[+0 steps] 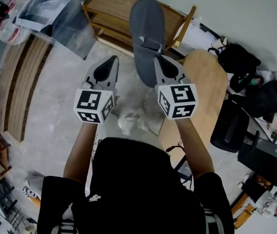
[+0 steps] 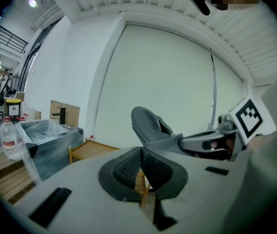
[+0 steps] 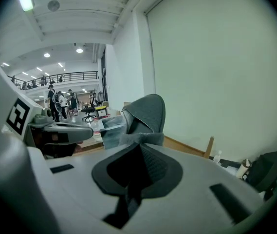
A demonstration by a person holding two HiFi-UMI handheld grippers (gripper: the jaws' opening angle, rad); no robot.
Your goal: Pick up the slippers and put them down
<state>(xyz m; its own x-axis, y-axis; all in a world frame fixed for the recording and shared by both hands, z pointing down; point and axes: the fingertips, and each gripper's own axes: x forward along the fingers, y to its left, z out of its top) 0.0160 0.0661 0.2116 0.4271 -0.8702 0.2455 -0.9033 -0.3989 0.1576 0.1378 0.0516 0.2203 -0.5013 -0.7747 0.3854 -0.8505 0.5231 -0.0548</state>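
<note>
Grey left gripper [image 1: 111, 60], right gripper [image 1: 157, 58], marker cubes [image 1: 93, 105], black shirt [image 1: 128, 189]

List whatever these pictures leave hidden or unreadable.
- Slipper: its gripped end, head view, covered by the right gripper.
- A second slipper: in no view.
- Floor at the feet of the person: head view, hidden by the body.
- Far people: right gripper view, too small.

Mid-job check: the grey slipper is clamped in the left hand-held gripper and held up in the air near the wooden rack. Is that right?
Wrong side. The grey slipper is clamped in the right hand-held gripper, not the left hand-held gripper, whose jaws are together on nothing. It is held up in the air near the wooden rack, as the head view shows.
</note>
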